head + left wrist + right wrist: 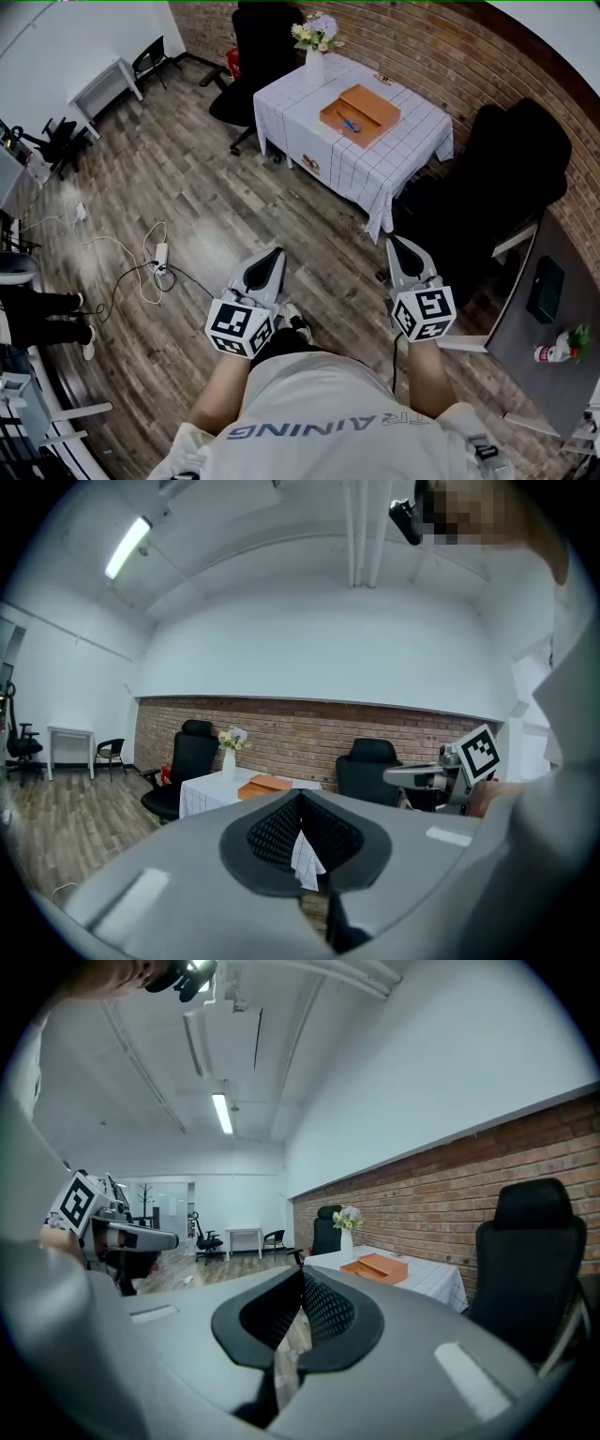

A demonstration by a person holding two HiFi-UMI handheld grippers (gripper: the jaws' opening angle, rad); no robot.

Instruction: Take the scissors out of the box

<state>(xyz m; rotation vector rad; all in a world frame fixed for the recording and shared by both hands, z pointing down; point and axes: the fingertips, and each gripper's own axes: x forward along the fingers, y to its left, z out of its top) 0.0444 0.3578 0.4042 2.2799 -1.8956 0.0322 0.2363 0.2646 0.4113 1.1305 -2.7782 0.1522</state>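
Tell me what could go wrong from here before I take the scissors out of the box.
1. The loose cable lies left of your path: a possible trip.
2. The vase stands near the box; the left gripper could tip it when reaching.
3. The scissors lie flat inside, so they are likely awkward to pinch.

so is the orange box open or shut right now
Open: in the head view the blue scissors lie uncovered in the orange box on the checked table.

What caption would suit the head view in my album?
Both shut and empty, the left gripper and right gripper face a table where scissors lie in an orange box.
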